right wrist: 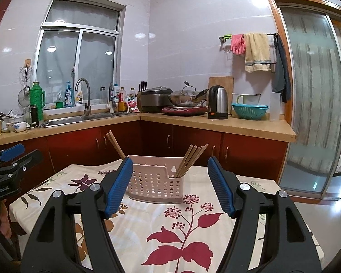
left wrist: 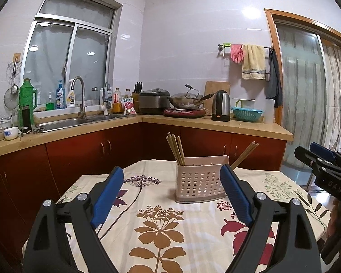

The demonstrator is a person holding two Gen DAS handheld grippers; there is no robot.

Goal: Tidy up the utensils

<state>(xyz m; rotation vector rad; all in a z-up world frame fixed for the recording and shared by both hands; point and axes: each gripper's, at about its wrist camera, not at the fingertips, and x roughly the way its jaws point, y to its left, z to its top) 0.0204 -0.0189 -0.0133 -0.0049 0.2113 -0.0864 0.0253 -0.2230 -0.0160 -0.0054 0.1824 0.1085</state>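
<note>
We hold both claws level over the cloth-covered surface (left wrist: pixel 161 234), facing the pink holder (left wrist: pixel 199 183) that stands upright near the far middle of the cloth.

Left claw (left wrist: pixel 171 195): jaws spread wide, nothing between them. Right claw (right wrist: pixel 170 185): jaws apart as well, empty. Neither touches the holder; both sit short of it.

Utensils: one bunch of chopsticks (left wrist: pixel 176 147) leans out of the holder's left end compartment, a second bunch (left wrist: pixel 244 155) slants out at the right end. From the right wrist view the same two bunches show. No loose utensils are visible on the cloth, so we judge the sorting largely done, or the next piece lies out of view.

Risks from here:
- Holder looks light and tall for its base; a claw brushing the slanted sticks could tip it.
- The right bunch leans far out and may lever the holder over or slide free if nudged.
- Cloth may drag and shift the holder if a claw presses down on it.
- The two claws sit near one another; converging on the holder could make them collide.
</note>
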